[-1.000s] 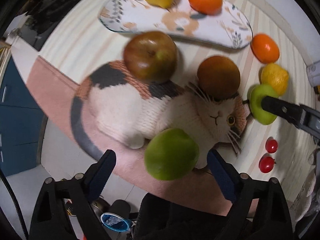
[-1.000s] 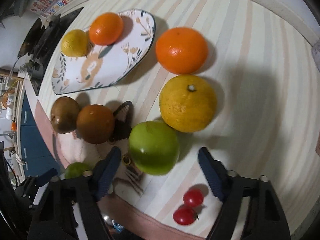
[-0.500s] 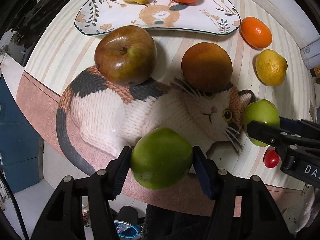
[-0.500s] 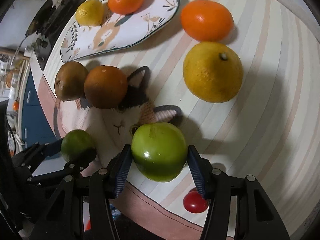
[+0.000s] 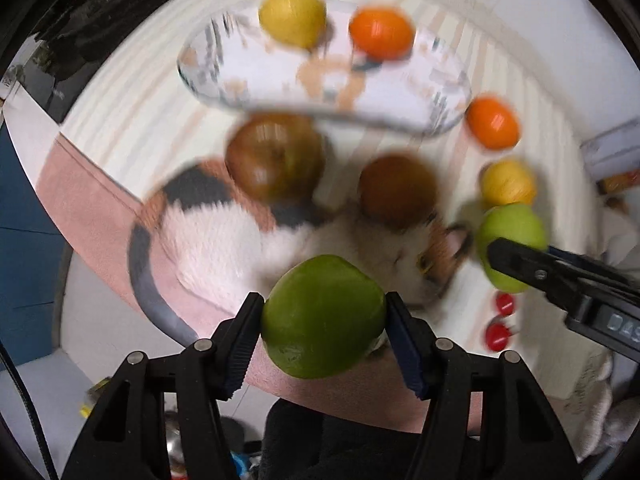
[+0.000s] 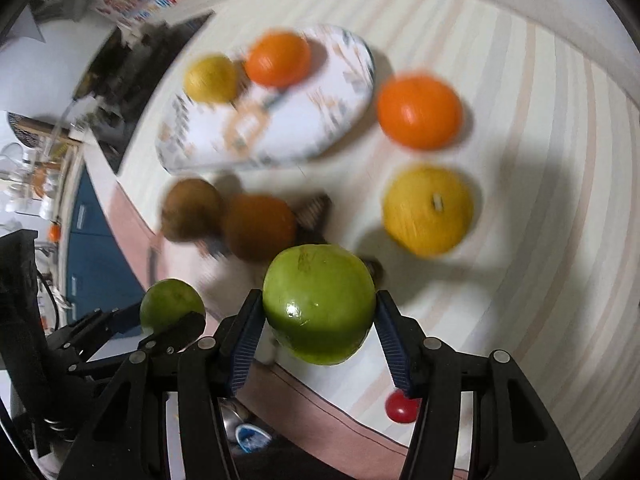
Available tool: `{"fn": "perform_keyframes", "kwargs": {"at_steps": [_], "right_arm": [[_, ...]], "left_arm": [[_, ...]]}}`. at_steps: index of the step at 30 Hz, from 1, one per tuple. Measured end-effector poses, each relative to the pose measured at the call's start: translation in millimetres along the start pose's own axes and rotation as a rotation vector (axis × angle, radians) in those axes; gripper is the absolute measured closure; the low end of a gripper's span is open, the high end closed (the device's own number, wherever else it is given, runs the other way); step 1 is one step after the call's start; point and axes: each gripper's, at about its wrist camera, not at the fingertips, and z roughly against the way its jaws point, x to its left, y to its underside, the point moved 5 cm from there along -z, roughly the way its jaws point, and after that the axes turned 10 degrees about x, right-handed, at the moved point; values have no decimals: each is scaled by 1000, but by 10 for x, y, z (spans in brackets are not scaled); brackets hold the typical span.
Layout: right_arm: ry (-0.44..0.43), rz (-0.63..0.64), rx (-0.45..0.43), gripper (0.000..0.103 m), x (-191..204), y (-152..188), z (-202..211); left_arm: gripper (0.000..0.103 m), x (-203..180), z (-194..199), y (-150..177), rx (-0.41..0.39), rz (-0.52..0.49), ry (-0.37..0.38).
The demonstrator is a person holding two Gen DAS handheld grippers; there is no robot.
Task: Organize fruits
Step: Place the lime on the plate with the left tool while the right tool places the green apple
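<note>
My left gripper (image 5: 324,340) is shut on a green apple (image 5: 322,316) and holds it above the cat-print mat. My right gripper (image 6: 318,334) is shut on a second green apple (image 6: 319,303), also lifted; it shows in the left wrist view (image 5: 510,236) too. A patterned plate (image 5: 324,84) at the far side holds a lemon (image 5: 292,16) and an orange (image 5: 380,32). In the right wrist view the plate (image 6: 288,128) is at upper left.
On the table lie two brown fruits (image 5: 276,160) (image 5: 396,192), an orange (image 5: 494,122), a yellow citrus (image 5: 508,182) and small red tomatoes (image 5: 498,336). The table's near edge runs just below the grippers. A box stands at the right (image 5: 612,148).
Both grippers have closed on their green apples and lifted them off the table. The views are now blurred by motion.
</note>
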Motion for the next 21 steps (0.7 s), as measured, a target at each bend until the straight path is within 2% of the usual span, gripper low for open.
{"fn": "perform_keyframes", "kwargs": {"at_steps": [4,9,15,21], "right_arm": [[-5,3,-49,45,86,-383,137],[41,-28,-80,45,46,-985,75],[102,-53,-59,45,-125,-1484,-108],[127,-43,-37,45,-153,-1642,-294]], "left_arm": [[45,112,484,-342,-96,-4,-19],[45,438,694,-1020,-143,52,-72],[44,785,471,-1755,-89,137,-67],[44,944,194,-2143,-21,194,-14]]}}
